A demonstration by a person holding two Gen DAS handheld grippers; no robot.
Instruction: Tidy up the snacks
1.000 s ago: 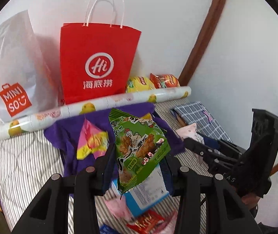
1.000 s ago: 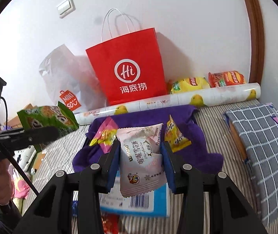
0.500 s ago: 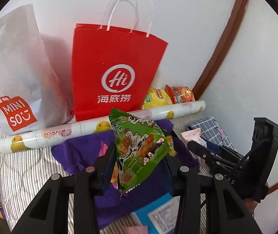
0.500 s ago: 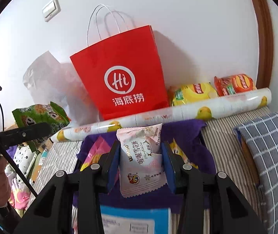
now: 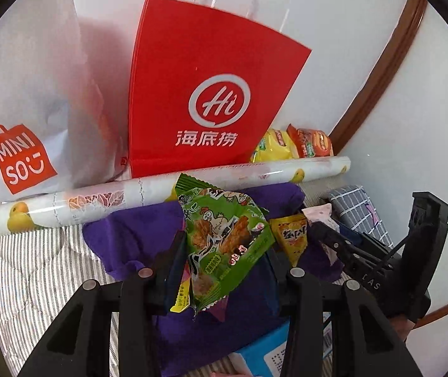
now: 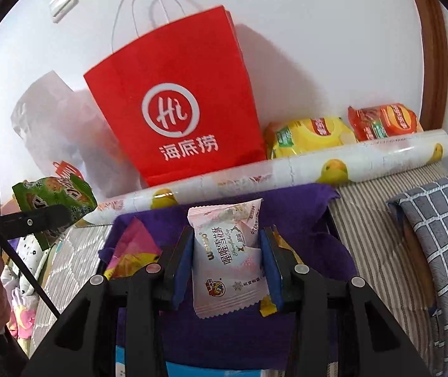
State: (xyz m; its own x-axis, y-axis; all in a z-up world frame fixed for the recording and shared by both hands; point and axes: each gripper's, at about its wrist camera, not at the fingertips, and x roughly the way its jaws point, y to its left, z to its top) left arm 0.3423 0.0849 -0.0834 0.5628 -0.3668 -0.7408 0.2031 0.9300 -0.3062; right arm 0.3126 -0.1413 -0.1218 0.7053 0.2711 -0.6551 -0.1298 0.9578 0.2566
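Observation:
My left gripper (image 5: 224, 251) is shut on a green chicken snack packet (image 5: 224, 235), held above the purple cloth (image 5: 135, 232). It also shows at the left of the right wrist view (image 6: 54, 194). My right gripper (image 6: 227, 251) is shut on a pale pink snack packet (image 6: 227, 257), also above the purple cloth (image 6: 302, 216). A red paper bag (image 5: 205, 94) with white handles stands against the wall, close ahead in both views (image 6: 176, 116). A yellow packet (image 5: 291, 235) and a pink-yellow packet (image 6: 132, 251) lie on the cloth.
A patterned paper roll (image 5: 129, 194) lies in front of the red bag. A white Miniso bag (image 5: 19, 119) stands to its left. Yellow (image 6: 308, 135) and orange (image 6: 384, 121) chip bags sit behind the roll. A checked pillow (image 6: 437, 229) is at right. A blue box (image 5: 268, 352) lies near me.
Both grippers have moved forward and up toward the red bag with their packets still held. The bag now looms larger, and the blue box has slid to the bottom edge.

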